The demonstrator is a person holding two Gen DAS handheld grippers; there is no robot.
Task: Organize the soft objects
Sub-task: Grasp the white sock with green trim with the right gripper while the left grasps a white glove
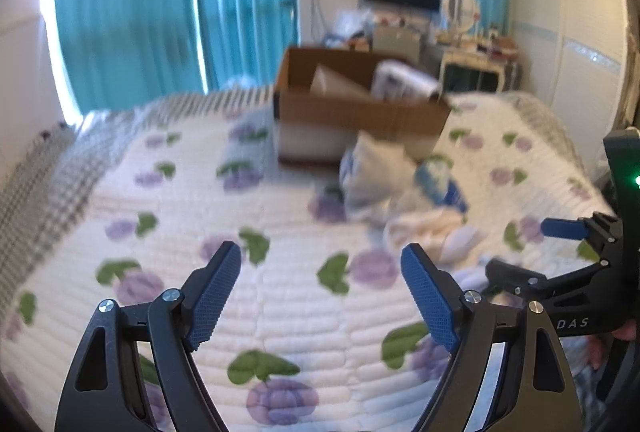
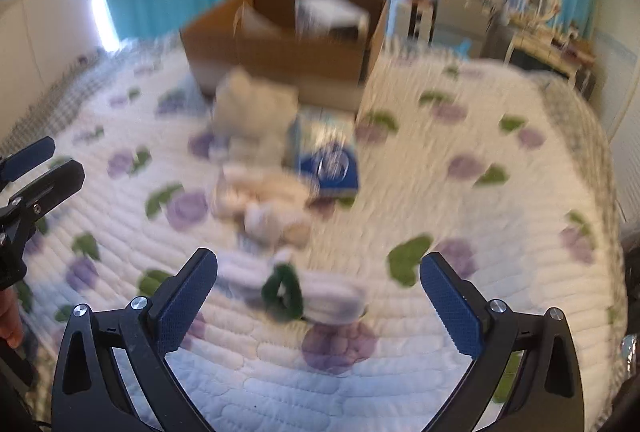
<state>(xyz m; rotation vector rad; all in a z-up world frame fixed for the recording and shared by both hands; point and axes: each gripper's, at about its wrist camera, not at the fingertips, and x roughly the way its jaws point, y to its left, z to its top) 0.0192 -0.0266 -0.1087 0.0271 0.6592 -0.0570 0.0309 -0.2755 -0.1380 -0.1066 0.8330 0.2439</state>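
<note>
A pile of soft things lies mid-bed: a white pillow-like piece (image 2: 252, 107), a blue and white pack (image 2: 328, 159), cream plush pieces (image 2: 264, 207), and a white roll with a dark green band (image 2: 292, 292) nearest my right gripper (image 2: 318, 298). The pile also shows in the left wrist view (image 1: 380, 175). An open cardboard box (image 1: 360, 111) stands behind the pile, with white items inside (image 2: 328, 11). My left gripper (image 1: 320, 288) is open and empty over bare quilt. My right gripper is open and empty, also seen at the left wrist view's right edge (image 1: 568, 272).
The bed has a white quilt with purple flowers and green leaves (image 1: 200, 191). Teal curtains (image 1: 160, 11) hang behind it. A dresser with a mirror (image 1: 472, 47) and a white wardrobe (image 1: 580, 51) stand at the far right.
</note>
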